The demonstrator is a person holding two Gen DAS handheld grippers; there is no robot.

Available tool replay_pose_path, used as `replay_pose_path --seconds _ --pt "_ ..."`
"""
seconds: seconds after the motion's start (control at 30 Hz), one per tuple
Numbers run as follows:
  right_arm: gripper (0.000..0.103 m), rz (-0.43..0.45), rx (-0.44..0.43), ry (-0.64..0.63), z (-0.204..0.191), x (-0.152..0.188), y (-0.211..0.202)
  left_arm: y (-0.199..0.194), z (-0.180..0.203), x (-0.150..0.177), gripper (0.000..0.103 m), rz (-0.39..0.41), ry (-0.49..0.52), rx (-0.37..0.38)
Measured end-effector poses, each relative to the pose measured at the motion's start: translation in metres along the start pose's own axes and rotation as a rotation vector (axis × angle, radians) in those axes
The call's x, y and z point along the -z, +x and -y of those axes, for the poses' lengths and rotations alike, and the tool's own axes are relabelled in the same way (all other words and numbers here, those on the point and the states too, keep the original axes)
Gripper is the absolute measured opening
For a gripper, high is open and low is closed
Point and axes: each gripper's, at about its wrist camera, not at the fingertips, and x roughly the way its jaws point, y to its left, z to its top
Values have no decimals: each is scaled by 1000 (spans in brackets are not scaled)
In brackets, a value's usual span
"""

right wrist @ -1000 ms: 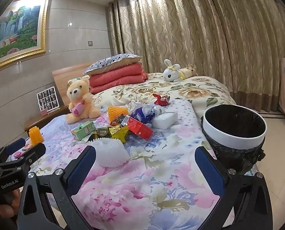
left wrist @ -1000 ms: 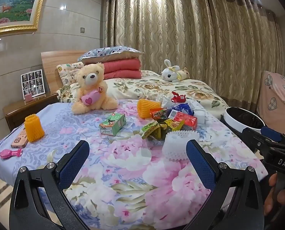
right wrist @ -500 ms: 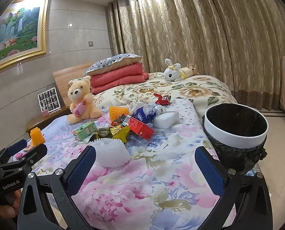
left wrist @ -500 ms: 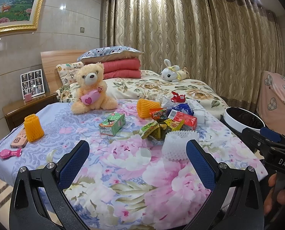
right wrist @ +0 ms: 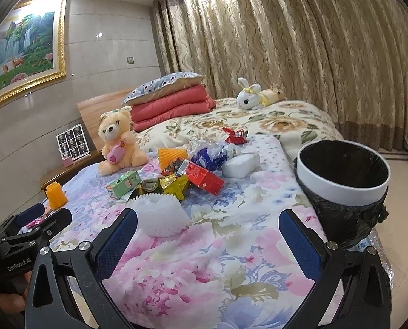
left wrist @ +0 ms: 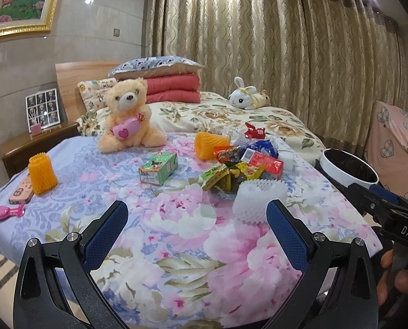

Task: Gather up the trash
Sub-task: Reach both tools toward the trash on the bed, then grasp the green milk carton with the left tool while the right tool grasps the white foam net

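- Floral cloth [left wrist: 176, 235] in pink and lilac covers the table, and both grippers hang over its near edge
- left gripper [left wrist: 197, 226]: blue-padded fingers [left wrist: 105, 233] spread wide, nothing between them
- right gripper [right wrist: 208, 235]: fingers [right wrist: 299, 242] likewise parted and bare, pointing across the table toward the pile
- white foam net [right wrist: 160, 213] lies nearest, just beyond the right gripper's left finger
- behind it sits the trash heap: yellow-green wrappers [left wrist: 225, 176], red box [right wrist: 204, 178], blue bag [right wrist: 212, 157], white packet [right wrist: 240, 163], red wrapper [right wrist: 235, 135] at the far edge
- green carton [left wrist: 158, 168] rests apart, left of the heap
- orange foam net [left wrist: 208, 145] lies at the back of the heap; a second orange net [left wrist: 42, 174] stands far left beside a phone [left wrist: 20, 190]
- bin [right wrist: 343, 175], white-rimmed with a black liner, stands at the table's right edge
- teddy bear [left wrist: 128, 115] sits at the far side
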Motion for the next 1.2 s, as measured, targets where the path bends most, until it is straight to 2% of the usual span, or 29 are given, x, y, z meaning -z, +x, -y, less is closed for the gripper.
replay_pose_path --seconds 0.17,0.33,0.47,0.77,1.2 --pt "103 -44 -47 0 -1 0 15 12 -5 -2 103 -29 19 -18" --pt "103 -80 -132 32 -7 -2 34 31 -16 -6 103 -71 14 -11" --pt "103 -153 -162 16 -13 2 54 49 -22 -4 103 -110 21 -22" --pt "103 -237 -192 10 -22 0 87 94 -44 -7 103 -209 -9 -48" --pt "102 -306 -202 5 -36 -2 120 155 -65 -25 103 -338 27 -62"
